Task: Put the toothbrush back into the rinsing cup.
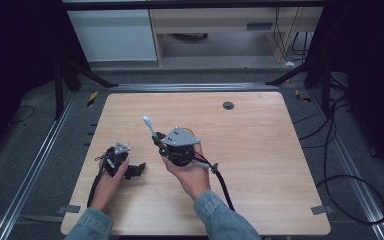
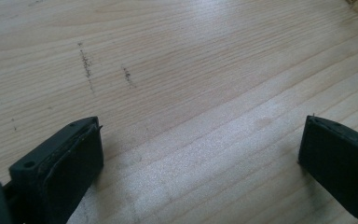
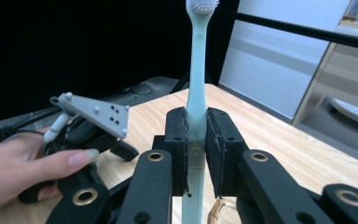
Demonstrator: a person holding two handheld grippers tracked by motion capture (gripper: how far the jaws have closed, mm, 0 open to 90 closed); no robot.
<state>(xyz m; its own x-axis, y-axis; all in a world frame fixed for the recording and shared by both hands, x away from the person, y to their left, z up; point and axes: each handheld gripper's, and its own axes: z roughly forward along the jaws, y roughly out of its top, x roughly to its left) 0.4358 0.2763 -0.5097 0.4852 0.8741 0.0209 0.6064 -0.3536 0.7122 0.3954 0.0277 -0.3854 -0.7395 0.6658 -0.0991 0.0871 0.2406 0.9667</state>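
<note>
Right claw clamped on a pale green plastic toothbrush; left claw gaping wide, empty, over the light wooden table.

Toothbrush stands upright at centre of the right gripper view, white bristled head at the top edge, handle pinched low. Judgement: grip sits near the handle's tail, so keep the squeeze firm and move slowly to prevent the brush from pivoting.

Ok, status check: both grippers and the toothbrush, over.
Right gripper shut on toothbrush, bristles up. Left gripper open, nothing between its jaws, low over table. Nothing in the way.
</note>
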